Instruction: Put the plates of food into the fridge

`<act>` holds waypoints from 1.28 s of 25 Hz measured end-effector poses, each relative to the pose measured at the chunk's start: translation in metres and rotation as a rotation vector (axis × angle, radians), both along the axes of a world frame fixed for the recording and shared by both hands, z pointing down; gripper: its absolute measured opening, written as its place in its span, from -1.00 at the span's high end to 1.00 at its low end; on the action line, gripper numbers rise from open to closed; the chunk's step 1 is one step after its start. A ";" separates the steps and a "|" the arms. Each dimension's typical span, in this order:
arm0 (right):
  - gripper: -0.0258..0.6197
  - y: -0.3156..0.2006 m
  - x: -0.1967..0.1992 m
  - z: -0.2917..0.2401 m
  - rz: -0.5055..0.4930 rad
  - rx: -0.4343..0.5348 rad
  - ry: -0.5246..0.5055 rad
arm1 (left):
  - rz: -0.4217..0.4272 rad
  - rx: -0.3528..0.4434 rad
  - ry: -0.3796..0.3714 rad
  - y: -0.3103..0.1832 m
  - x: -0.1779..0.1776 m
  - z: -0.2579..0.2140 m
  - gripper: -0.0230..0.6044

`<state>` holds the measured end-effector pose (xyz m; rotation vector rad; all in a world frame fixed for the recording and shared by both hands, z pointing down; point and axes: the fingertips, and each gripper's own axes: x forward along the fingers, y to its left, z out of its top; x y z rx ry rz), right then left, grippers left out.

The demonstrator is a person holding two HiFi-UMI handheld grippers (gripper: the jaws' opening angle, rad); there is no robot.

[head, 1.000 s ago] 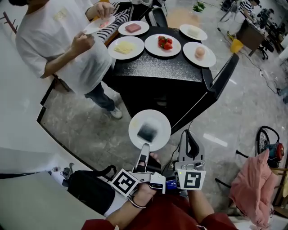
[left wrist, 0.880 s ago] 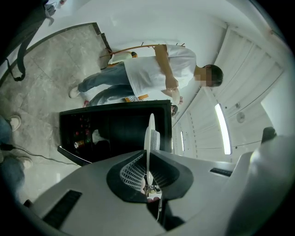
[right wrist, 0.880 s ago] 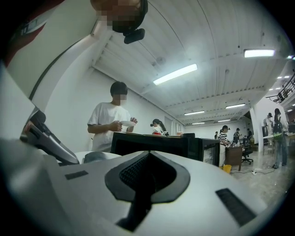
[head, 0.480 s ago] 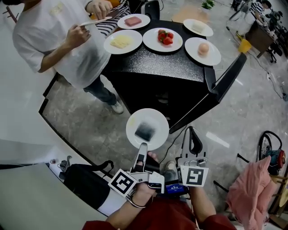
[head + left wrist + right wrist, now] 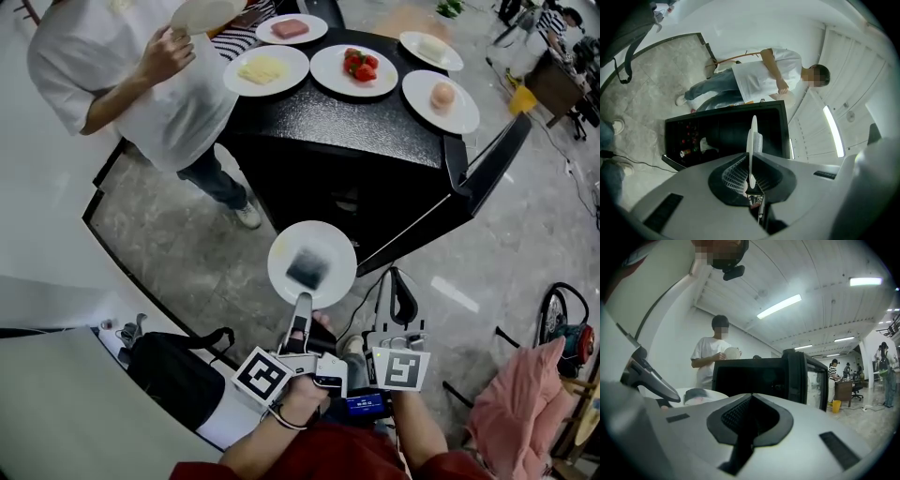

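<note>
Left gripper [image 5: 302, 302]: jaws clenched on the near rim of a white plate [image 5: 286, 251], held level in front of the open black fridge [image 5: 347, 131]. The plate carries one dark grey block of food [image 5: 307, 269]. In the left gripper view the plate shows edge-on between the jaws, with the fridge's dark interior behind it.

Right gripper [image 5: 751, 398]: jaws pressed together with nothing between them, just right of the held plate and pointing at the fridge, whose door [image 5: 473, 173] stands open to the right.

On the fridge's top: five plates, unchanged over the last second.

Change: the grip and the plate's place before the fridge are as before. The person in a white shirt [image 5: 141, 84], left of the fridge, has lifted their own plate [image 5: 204, 11] higher.
</note>
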<state>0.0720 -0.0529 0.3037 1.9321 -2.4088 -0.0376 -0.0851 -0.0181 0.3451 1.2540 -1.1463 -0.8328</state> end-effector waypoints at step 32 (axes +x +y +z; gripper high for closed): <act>0.88 -0.016 -0.015 0.107 -0.049 0.033 0.005 | -0.009 0.021 0.003 -0.035 -0.003 0.118 0.87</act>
